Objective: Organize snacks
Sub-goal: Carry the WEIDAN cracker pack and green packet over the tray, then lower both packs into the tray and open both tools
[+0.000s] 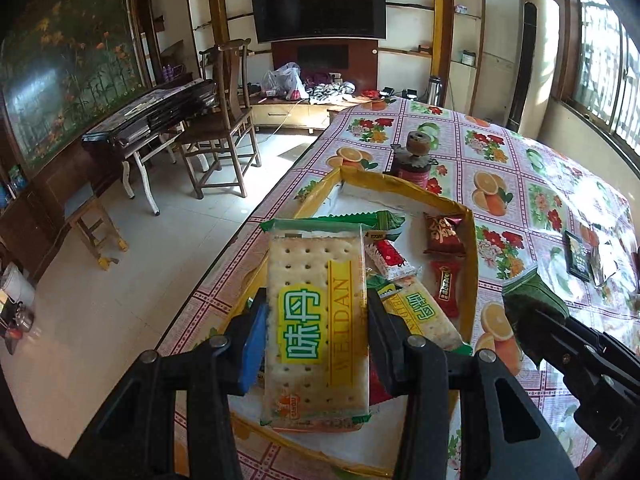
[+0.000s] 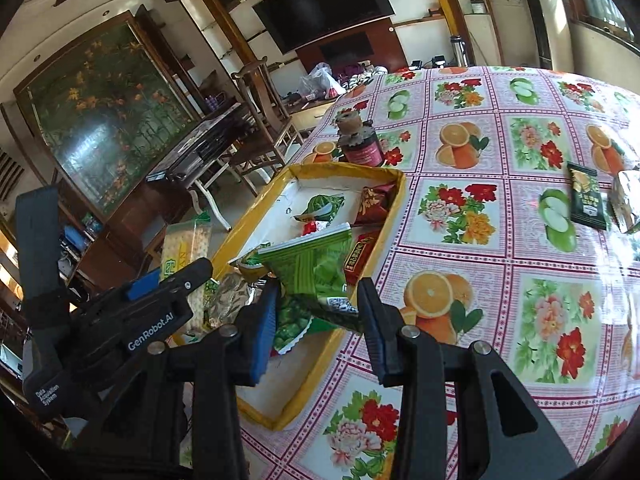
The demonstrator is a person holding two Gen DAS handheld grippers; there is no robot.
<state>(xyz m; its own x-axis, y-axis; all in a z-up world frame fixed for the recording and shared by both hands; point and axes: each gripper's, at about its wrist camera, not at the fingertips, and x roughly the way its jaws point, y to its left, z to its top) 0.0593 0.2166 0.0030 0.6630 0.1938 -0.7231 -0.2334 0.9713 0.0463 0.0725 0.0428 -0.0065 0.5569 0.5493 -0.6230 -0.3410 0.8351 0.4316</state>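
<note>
My left gripper is shut on a cracker pack with green and yellow print, held above the yellow-rimmed tray. In the tray lie another cracker pack, red candies and a green wrapper. My right gripper is shut on a green snack packet, held over the near part of the same tray. The left gripper with its cracker pack shows at the left of the right wrist view. The right gripper's fingers show at the right of the left wrist view.
The table wears a fruit-and-flower cloth. A dark red jar stands just beyond the tray. A black snack packet and a silver one lie on the cloth at the right. A chair and floor lie past the table's left edge.
</note>
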